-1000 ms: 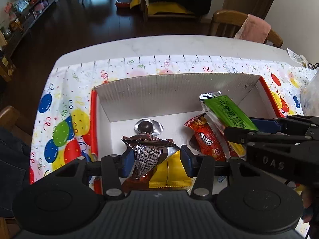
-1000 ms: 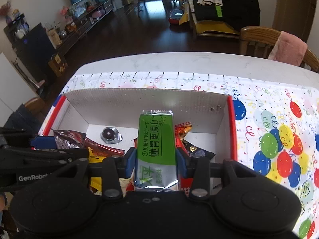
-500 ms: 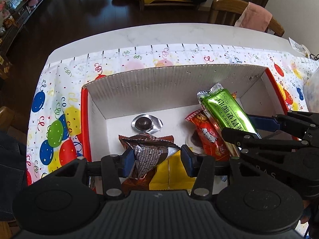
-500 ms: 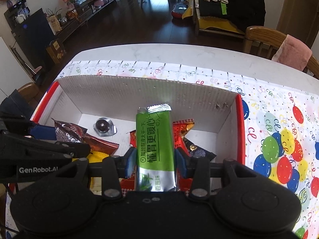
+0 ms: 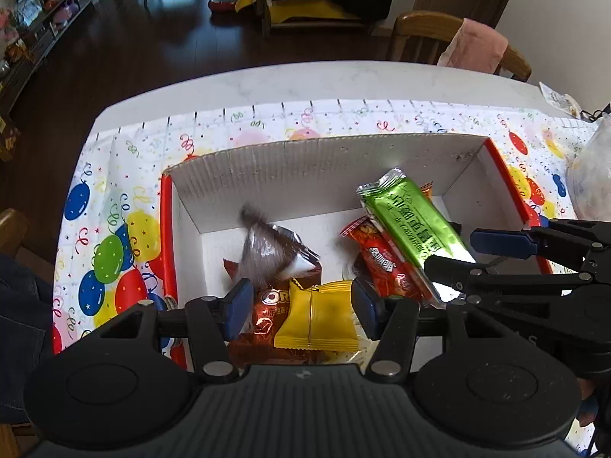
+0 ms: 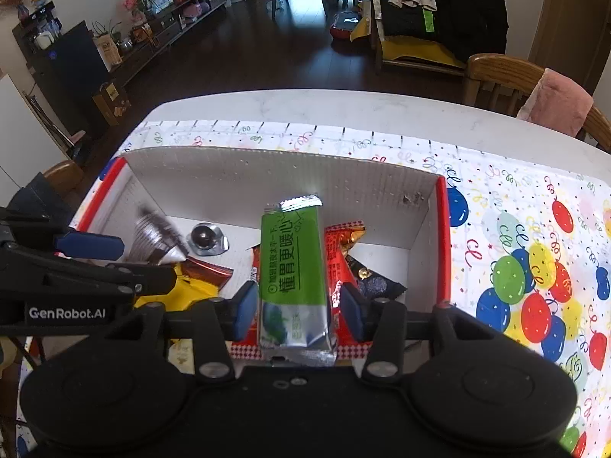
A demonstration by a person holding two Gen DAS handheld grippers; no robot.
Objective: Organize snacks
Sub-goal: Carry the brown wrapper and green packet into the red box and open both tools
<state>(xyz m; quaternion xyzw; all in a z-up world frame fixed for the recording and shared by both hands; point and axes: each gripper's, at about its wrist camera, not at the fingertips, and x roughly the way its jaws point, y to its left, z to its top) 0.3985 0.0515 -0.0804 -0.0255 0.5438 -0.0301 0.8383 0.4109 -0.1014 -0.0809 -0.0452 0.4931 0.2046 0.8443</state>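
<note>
We are hovering both grippers over the box (image 5: 324,160) on the desk (image 5: 305,84). The left gripper (image 5: 299,303) has just been opening its jaws; the brown packet (image 5: 269,253) is blurred and free of the pads, above the snacks in the box. The right gripper (image 6: 298,307) has been opening too: the green bar (image 6: 292,267) is standing between the jaws with gaps at both pads, its lower end hidden behind the gripper body. A yellow packet (image 5: 315,318) and red packet (image 5: 382,263) are lying partly covered.
</note>
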